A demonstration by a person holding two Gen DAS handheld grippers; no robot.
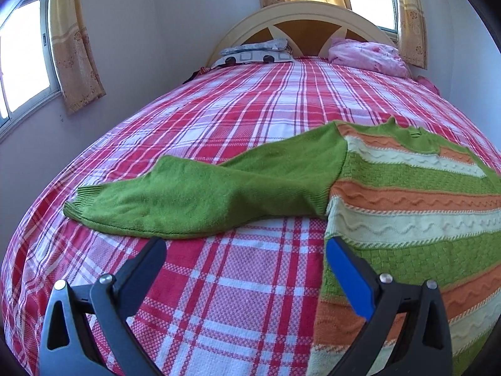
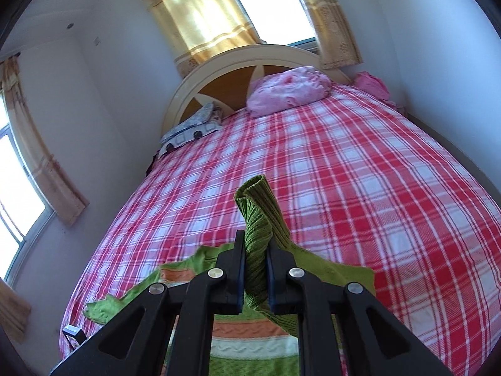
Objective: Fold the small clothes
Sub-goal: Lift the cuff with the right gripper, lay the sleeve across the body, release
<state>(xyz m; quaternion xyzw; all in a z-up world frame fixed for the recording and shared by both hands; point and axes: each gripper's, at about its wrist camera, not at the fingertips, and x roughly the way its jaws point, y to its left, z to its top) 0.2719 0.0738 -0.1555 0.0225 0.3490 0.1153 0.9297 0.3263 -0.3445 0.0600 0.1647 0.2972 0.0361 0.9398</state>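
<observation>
Sweater (image 1: 407,194), striped, is spread flat on the bed (image 1: 238,106) for folding, one green sleeve (image 1: 200,197) laid outward. Its ribbed cuff (image 2: 261,228) is clenched by the right gripper (image 2: 255,250), lifted clear of the bed; the left gripper (image 1: 245,247) is held released beside the sweater's edge.

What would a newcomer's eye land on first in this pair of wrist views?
The green, orange and cream striped sweater lies on the red plaid bedspread, one green sleeve stretched flat to the left. In the right wrist view, the right gripper has its jaws shut on a ribbed green cuff sticking up. The left gripper hovers open by the sweater's edge.
</observation>
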